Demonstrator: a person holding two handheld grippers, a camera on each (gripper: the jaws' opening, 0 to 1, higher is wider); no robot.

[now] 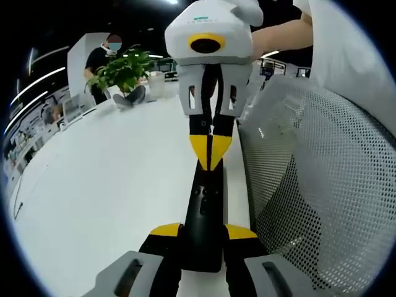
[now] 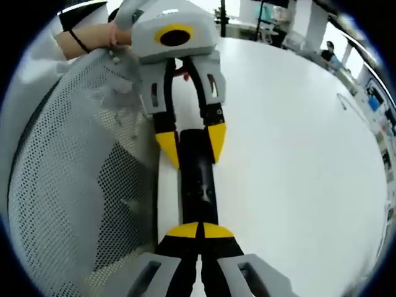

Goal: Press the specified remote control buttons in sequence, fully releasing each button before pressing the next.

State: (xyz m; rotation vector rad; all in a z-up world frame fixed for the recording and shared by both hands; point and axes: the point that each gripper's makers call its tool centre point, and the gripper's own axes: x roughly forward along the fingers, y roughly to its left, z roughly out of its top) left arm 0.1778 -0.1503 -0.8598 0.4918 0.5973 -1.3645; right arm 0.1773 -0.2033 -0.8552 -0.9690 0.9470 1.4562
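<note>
Item 1, remote control: a long black slab lying on the white table, near the table edge. In my left gripper view it runs from 6 o'clock up toward centre; in my right gripper view the remote control runs the same way, from 6 o'clock toward 12. Button markings are too dim for me to read.

Item 2, left gripper: my own yellow-tipped jaws sit at 6 o'clock, one on each long side of the remote's near end, clamped against it. In the right gripper view the left gripper comes in from 12 o'clock, its yellow tips straddling the remote's far end.

Item 3, right gripper: my jaws at 6 o'clock are drawn together, yellow tips meeting over the remote's near end; nothing sits between them. In the left gripper view the right gripper hangs from 12 o'clock, tips pinched to a point on the remote's top face. Whether it bears down on a button, I cannot tell.

Item 4, mesh chair back: grey perforated panel, at 3 o'clock in the left view, at 9 o'clock in the right.

Item 5, potted plant: green, on the table at 11 o'clock, well apart from the remote.

Item 6, a person's hand: at 11 o'clock, holding the left gripper's body.
</note>
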